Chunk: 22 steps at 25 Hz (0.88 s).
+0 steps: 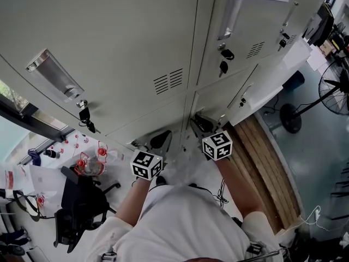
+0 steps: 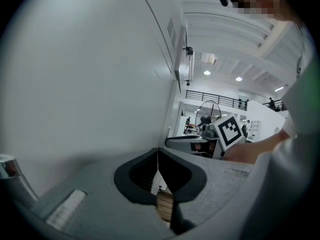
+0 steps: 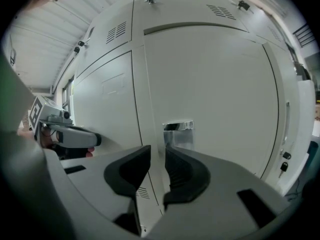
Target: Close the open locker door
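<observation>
Close before a bank of pale grey sheet-metal lockers (image 1: pixel 125 48), holding the left gripper (image 1: pixel 161 141) and the right gripper (image 1: pixel 202 124), both grey plastic, each topped by one black-and-white marker cube (image 1: pixel 147 164). Counted ahead in the head view: four flush doors, two long recessed chrome handles (image 1: pixel 54 75), two slotted vents (image 1: pixel 168 81), and black keys (image 1: pixel 87 120) hanging under two locks. Likeliest open locker door (image 1: pixel 294 53): one bright white panel jutting out at the bank's far right end, well apart from both tools; cannot tell more. Both bare forearms stretched forward and down, side by side. Left gripper low beside the left column, jaw tips pressed together, empty. Right gripper aimed at the seam between two doors, below another chrome handle (image 3: pixel 177 129), jaws a narrow slit apart, gripping nothing.
</observation>
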Motion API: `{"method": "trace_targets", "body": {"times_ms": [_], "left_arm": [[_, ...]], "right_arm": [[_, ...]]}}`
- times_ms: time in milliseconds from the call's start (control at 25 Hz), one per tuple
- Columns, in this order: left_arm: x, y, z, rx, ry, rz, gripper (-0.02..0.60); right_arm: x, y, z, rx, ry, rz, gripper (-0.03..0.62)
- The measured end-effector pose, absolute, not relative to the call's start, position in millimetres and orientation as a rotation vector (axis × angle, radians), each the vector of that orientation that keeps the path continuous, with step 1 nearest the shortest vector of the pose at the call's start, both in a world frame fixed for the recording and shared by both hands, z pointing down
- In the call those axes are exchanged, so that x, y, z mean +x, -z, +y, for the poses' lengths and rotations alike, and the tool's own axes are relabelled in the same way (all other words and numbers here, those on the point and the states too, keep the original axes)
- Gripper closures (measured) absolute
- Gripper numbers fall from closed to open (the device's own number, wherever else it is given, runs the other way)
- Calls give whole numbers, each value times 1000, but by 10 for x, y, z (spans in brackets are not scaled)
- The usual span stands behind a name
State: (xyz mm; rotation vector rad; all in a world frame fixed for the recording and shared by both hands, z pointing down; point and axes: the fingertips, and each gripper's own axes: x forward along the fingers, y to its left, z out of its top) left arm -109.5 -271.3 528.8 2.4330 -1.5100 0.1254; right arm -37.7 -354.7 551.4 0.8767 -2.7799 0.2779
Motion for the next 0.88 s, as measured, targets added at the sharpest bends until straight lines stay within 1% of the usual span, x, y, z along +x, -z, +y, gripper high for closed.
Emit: {"method": "trace_targets", "body": {"times_ms": [600, 880], "left_arm": [[-1093, -5285, -2656, 2408, -121, -1558, 566], [-1054, -5267, -2604, 2401, -122, -1573, 566]], "right_arm": [[-470, -5523, -3646, 855, -255, -2783, 503], [-346, -5440, -3590, 870, -243, -2785, 502]]}}
